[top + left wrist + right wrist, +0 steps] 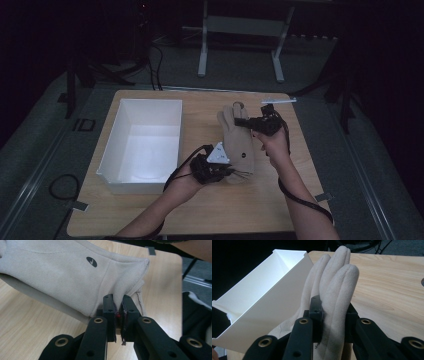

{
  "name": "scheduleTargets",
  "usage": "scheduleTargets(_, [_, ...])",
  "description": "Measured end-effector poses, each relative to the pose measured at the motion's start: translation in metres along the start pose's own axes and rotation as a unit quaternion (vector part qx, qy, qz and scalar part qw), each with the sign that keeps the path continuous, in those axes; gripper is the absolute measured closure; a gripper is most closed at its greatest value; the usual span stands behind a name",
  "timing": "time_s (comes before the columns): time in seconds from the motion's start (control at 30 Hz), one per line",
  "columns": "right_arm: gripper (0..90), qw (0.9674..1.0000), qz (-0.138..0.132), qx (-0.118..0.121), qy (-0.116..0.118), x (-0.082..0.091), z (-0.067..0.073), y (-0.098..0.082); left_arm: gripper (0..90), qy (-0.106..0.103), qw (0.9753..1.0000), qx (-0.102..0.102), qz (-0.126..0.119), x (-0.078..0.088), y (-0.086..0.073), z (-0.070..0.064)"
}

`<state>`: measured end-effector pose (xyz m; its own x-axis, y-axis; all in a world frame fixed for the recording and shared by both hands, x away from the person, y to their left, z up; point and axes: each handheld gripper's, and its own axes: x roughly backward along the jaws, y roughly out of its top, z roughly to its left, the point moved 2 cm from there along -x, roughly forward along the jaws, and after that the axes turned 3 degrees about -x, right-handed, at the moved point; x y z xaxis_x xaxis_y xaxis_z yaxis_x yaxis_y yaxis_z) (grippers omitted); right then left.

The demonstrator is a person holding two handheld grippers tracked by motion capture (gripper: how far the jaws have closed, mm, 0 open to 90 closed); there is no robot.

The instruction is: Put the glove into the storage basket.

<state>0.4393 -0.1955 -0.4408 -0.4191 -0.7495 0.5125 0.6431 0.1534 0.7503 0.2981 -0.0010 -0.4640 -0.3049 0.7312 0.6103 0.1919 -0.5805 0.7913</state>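
Observation:
A beige fleece glove [237,142] hangs stretched between my two grippers above the wooden table [280,210]. My left gripper [227,172] is shut on the cuff edge of the glove [75,272], whose small dark logo faces up; the black jaws pinch the fabric at the hem. My right gripper [248,121] is shut on one finger of the glove [332,290], near the fingertips end; the other fingers stand up beyond the jaws. Both hands come in from the near edge.
A white open box [142,145] stands on the left part of the table, close beside the glove; its wall [262,297] shows in the right gripper view. A small pale strip [278,100] lies at the far right corner. Table legs of another bench stand beyond.

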Motion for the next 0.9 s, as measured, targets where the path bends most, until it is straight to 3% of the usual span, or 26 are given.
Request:
scheduleTargets(0.07, [76.0,1.0,-0.002,-0.003,0.009,-0.001,0.002,0.002,84.8,-0.006,1.0,0.0,0.0,0.004,0.002,0.001])
scheduleTargets(0.4, [76.0,0.9998,-0.013,-0.001,0.017,0.001,0.013,0.014,84.7,0.007,1.0,-0.001,-0.006,0.024,0.008,0.004])
scheduleTargets(0.9, [76.0,0.9992,-0.023,0.013,0.029,-0.013,0.048,0.054,84.6,0.057,0.9983,-0.008,-0.008,0.069,0.009,0.019])
